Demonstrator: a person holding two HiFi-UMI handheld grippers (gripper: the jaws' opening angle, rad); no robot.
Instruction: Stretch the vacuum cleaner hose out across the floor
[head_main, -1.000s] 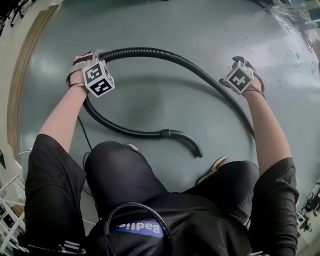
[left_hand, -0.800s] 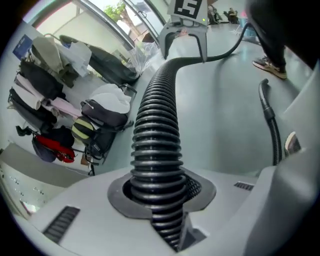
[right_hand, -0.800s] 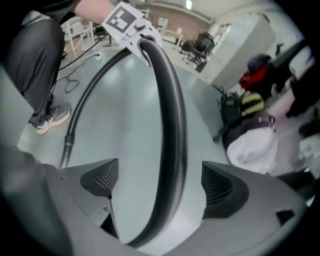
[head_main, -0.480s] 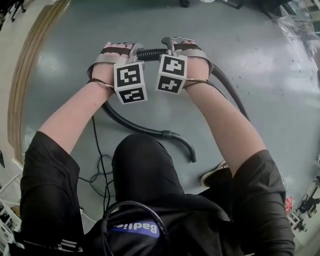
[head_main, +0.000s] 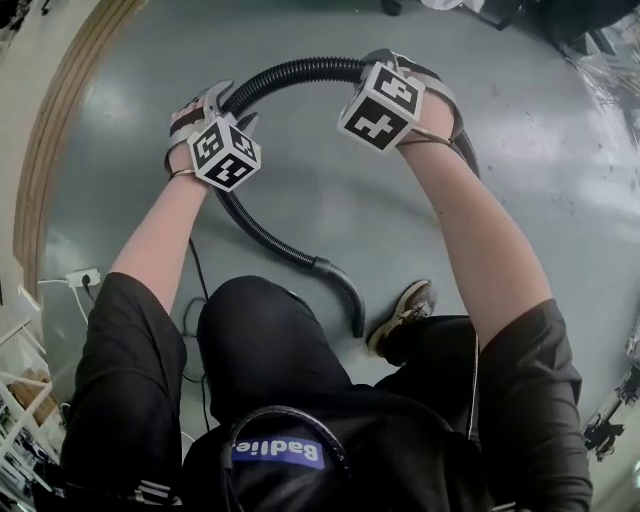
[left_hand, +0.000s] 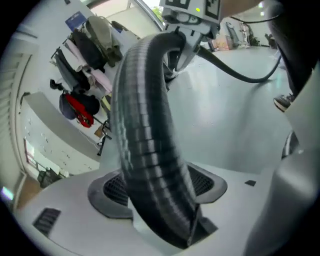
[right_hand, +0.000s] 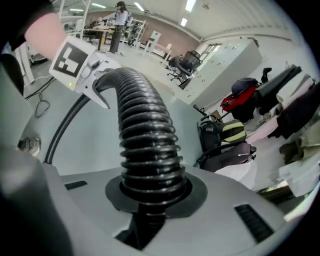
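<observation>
- My right gripper (head_main: 385, 60) has just been closing, and now it's clamped hard on the hose (head_main: 290, 70), the ribs pinched between the jaws.
- My left gripper (head_main: 228, 105) has just been opening. The hose runs between its jaws, but they look slack around it, not squeezing.
- The hose arches up between my hands. Its curved end (head_main: 345, 295) lies on the floor (head_main: 320, 200) near my shoe.
- By my reading we're early in the task, with one big loop to pull straight.
</observation>
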